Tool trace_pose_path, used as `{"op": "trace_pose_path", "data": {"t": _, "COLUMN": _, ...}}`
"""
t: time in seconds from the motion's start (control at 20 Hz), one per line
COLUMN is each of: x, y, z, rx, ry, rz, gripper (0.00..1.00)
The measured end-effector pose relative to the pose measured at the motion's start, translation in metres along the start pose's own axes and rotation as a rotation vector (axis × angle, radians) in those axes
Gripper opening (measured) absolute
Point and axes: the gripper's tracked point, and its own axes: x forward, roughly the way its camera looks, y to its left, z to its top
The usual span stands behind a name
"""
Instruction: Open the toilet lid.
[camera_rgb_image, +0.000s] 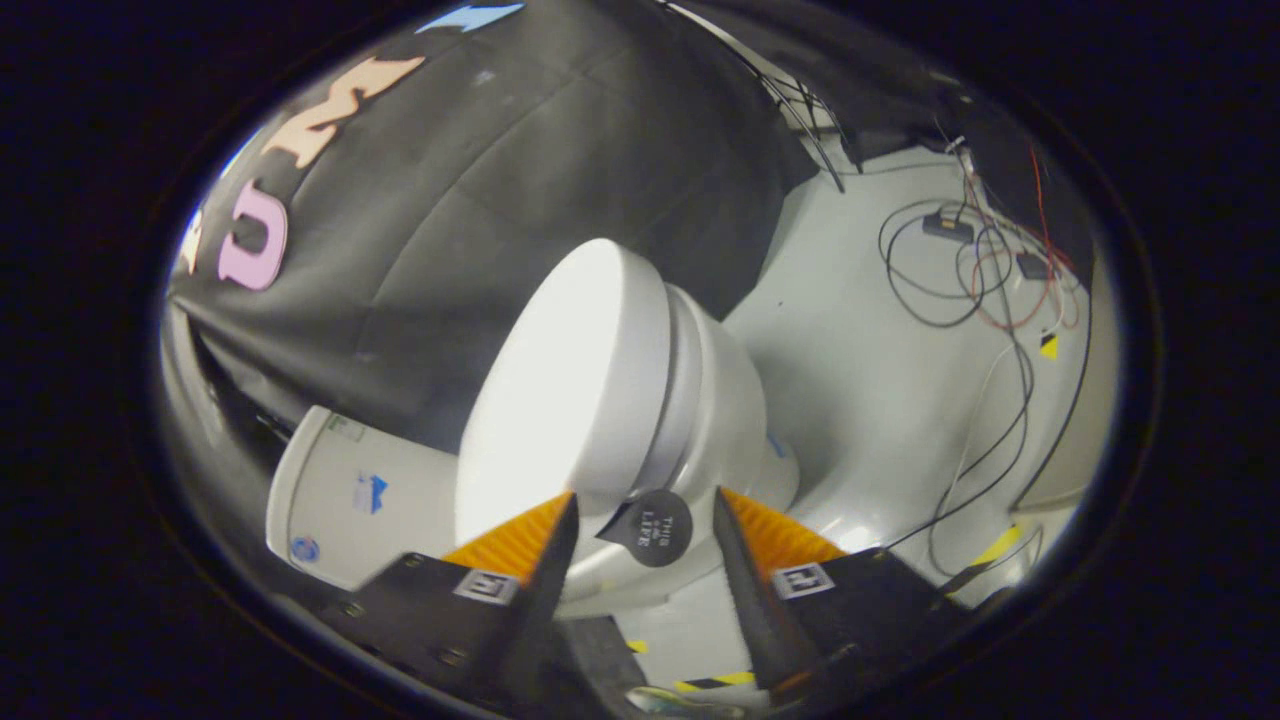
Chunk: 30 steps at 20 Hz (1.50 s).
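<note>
The gripper (645, 520) has its fingers spread, with the round dark lift tab (655, 527) on the front edge of the toilet lid (560, 400) lying between the tips; close on that tab, not the smooth lid face, and raise it in an arc about the rear hinge. The lid appears fully down on the toilet (715, 410), though the fisheye tilt makes this uncertain. Loose cables (960, 270) trail across the pale grey floor (870, 360) beyond; a white tank (340, 490) stands beside the dark cloth wall (500, 180).

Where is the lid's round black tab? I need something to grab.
In the gripper view, the round black tab sits at the toilet lid's front edge, between the open tool's fingertips.
</note>
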Motion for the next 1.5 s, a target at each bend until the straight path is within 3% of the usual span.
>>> {"op": "trace_pose_path", "data": {"t": 0.05, "x": 0.006, "y": -0.006, "z": 0.000, "rx": 0.018, "ry": -0.021, "rz": -0.018, "gripper": 0.40}}
{"op": "trace_pose_path", "data": {"t": 0.15, "x": 0.000, "y": 0.000, "z": 0.004, "rx": 0.092, "ry": -0.038, "rz": 0.031, "gripper": 0.12}}
{"op": "trace_pose_path", "data": {"t": 0.3, "x": -0.001, "y": 0.009, "z": 0.002, "rx": 0.128, "ry": -0.011, "rz": 0.106, "gripper": 0.12}}
{"op": "trace_pose_path", "data": {"t": 0.35, "x": -0.008, "y": 0.002, "z": 0.006, "rx": 0.118, "ry": -0.006, "rz": 0.079, "gripper": 0.13}}
{"op": "trace_pose_path", "data": {"t": 0.4, "x": 0.028, "y": 0.010, "z": -0.007, "rx": 0.119, "ry": 0.009, "rz": 0.088, "gripper": 0.13}}
{"op": "trace_pose_path", "data": {"t": 0.5, "x": 0.006, "y": 0.013, "z": 0.000, "rx": 0.078, "ry": 0.010, "rz": 0.084, "gripper": 0.01}}
{"op": "trace_pose_path", "data": {"t": 1.0, "x": -0.037, "y": 0.048, "z": 0.017, "rx": 0.043, "ry": -0.047, "rz": 0.123, "gripper": 0.02}}
{"op": "trace_pose_path", "data": {"t": 1.5, "x": -0.077, "y": 0.118, "z": 0.025, "rx": -0.112, "ry": -0.118, "rz": 0.191, "gripper": 0.01}}
